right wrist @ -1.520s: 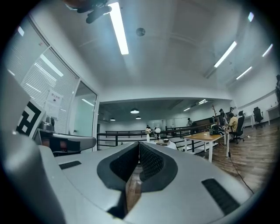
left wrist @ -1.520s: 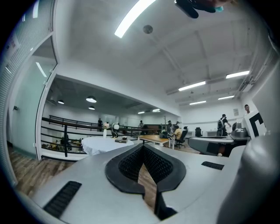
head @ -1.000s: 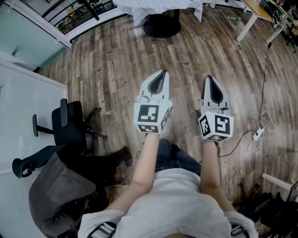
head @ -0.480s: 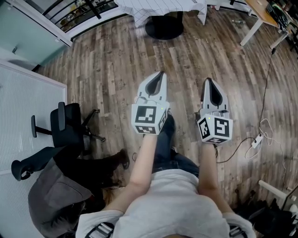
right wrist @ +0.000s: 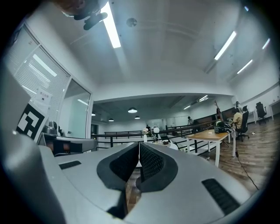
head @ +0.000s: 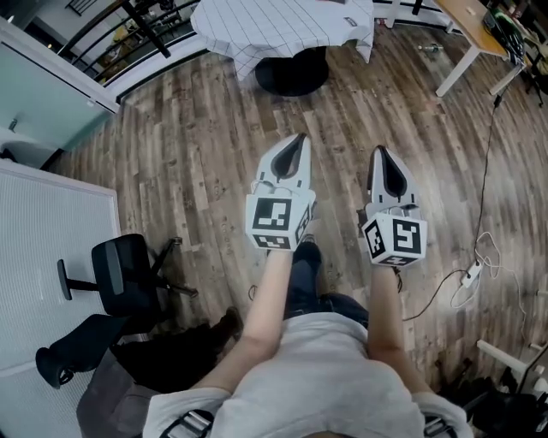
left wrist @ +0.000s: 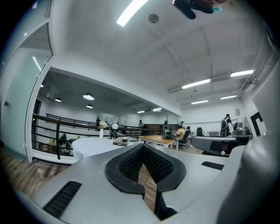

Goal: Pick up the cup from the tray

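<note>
Left gripper [head: 299, 137]: is being held level, short of the round table [head: 282, 26] and pointing toward it. In its own view the jaws are clenched tip to tip, with nothing between the pads.
Right gripper [head: 382, 150]: is being held level just beside the left one, equally short of the table. It is likewise clenched and empty, the ribbed pads meeting along one line.
Round table: is being seen at the top edge of the head view, under a white checked cloth, on a dark pedestal foot [head: 291, 73]. Bare wooden floor [head: 197, 137] is lying between it and both grippers.
Cup and tray: neither is being made out with certainty. In the left gripper view small things [left wrist: 114, 140] are standing on the table top, among them a low flat one that may be the tray, but they are too small to tell. The cup is being taken as on the table, untouched.
Step in hand: judged as the approach. No reach or grasp is being attempted, since both grippers are well apart from the table.
Next move: the gap to the table is to be closed and the cup found on the tray. One gripper's jaws must be released wide before being set around the cup.
</note>
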`<control>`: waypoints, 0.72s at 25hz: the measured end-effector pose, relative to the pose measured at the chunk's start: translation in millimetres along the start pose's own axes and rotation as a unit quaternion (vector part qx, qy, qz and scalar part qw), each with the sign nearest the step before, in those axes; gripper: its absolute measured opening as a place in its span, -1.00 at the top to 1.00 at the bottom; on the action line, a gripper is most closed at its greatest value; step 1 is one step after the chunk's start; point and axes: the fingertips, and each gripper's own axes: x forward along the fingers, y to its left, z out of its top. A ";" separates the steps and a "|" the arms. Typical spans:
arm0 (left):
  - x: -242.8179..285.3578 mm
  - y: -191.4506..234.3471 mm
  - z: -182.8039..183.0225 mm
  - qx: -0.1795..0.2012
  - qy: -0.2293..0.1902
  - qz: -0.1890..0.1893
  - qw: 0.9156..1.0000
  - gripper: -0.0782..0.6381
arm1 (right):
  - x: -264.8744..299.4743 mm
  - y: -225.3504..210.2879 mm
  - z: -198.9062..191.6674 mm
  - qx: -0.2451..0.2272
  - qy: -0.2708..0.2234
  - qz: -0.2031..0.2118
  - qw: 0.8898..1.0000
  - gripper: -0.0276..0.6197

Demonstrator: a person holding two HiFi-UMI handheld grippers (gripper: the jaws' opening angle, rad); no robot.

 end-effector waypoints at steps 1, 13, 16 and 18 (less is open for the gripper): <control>12.8 10.0 2.7 0.000 -0.001 -0.002 1.000 0.76 | 16.0 -0.2 1.7 -0.001 -0.002 -0.001 1.000 0.89; 120.0 103.5 14.9 -0.016 0.000 0.008 1.000 0.76 | 152.6 -19.1 6.5 -0.012 0.006 -0.006 1.000 0.89; 140.7 115.7 8.4 -0.023 0.001 0.014 1.000 0.76 | 177.5 -30.8 0.8 -0.007 0.009 -0.007 1.000 0.89; 157.3 124.8 2.3 -0.031 0.003 0.021 0.999 0.76 | 197.6 -36.8 -4.8 -0.001 0.011 -0.002 1.000 0.89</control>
